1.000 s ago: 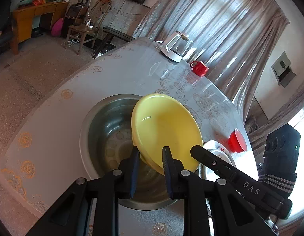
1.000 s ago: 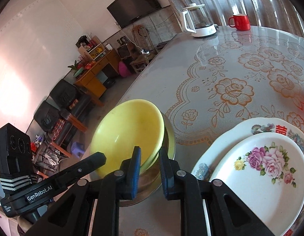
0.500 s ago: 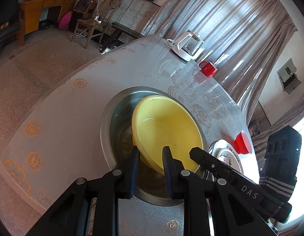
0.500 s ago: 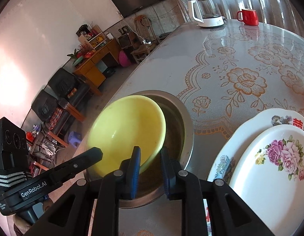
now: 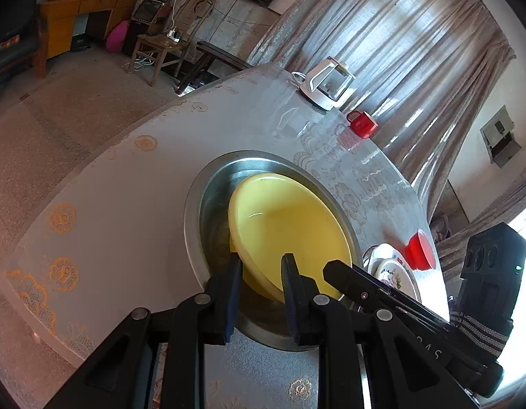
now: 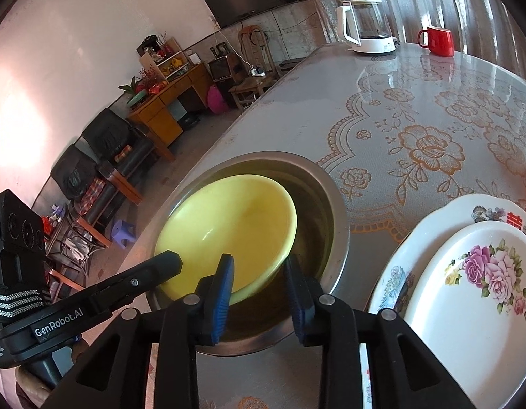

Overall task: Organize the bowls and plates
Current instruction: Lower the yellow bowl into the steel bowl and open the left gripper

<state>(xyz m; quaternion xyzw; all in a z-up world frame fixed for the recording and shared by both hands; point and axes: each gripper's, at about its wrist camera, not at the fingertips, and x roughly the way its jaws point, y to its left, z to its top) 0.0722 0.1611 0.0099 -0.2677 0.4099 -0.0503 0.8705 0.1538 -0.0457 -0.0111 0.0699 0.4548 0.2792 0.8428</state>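
A yellow bowl (image 5: 287, 228) sits tilted inside a large steel basin (image 5: 208, 201) on the table. My left gripper (image 5: 259, 276) straddles the bowl's near rim with its fingers a little apart. In the right wrist view the yellow bowl (image 6: 229, 228) lies in the steel basin (image 6: 334, 211), and my right gripper (image 6: 259, 276) has opened around the bowl's near rim. Two stacked floral plates (image 6: 474, 272) lie to the right of the basin; they also show in the left wrist view (image 5: 392, 272).
A glass kettle (image 6: 365, 27) and a red mug (image 6: 438, 41) stand at the table's far side. A small red bowl (image 5: 421, 250) sits beyond the plates. The table edge runs close on the left, with floor and furniture beyond.
The yellow bowl has come down into the steel basin. Both grippers have widened at its rim, the right one clearly.
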